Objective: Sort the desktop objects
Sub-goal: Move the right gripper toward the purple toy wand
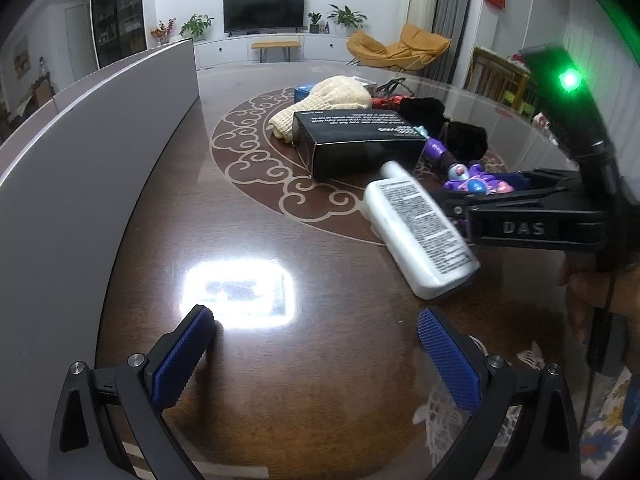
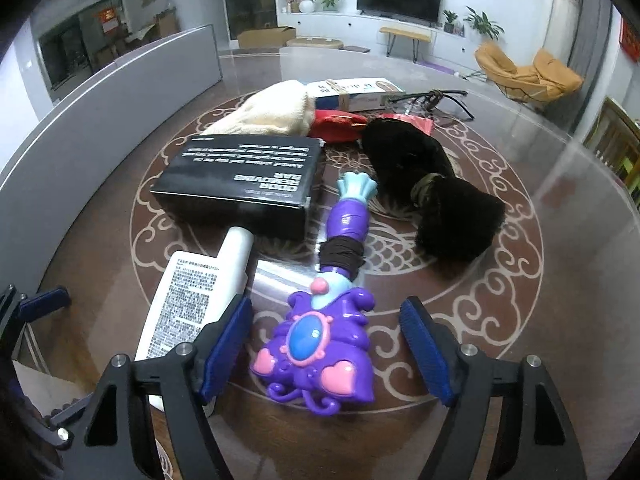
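Observation:
A purple toy wand point(image 2: 320, 344) with a blue gem lies on the round brown table point(image 2: 540, 280); it also shows in the left wrist view point(image 1: 476, 184). My right gripper point(image 2: 326, 340) is open, its blue pads either side of the wand's head. A white bottle point(image 2: 192, 304) lies just left of it, also in the left wrist view point(image 1: 420, 232). A black box point(image 2: 244, 184) lies behind the bottle. My left gripper point(image 1: 316, 344) is open and empty over bare table.
A cream cloth point(image 2: 272, 108), a red pouch point(image 2: 336, 124), black furry slippers point(image 2: 432, 184), glasses point(image 2: 432, 98) and a white-blue box point(image 2: 356, 90) lie at the back of the table. A grey panel point(image 1: 80, 152) stands along the left edge.

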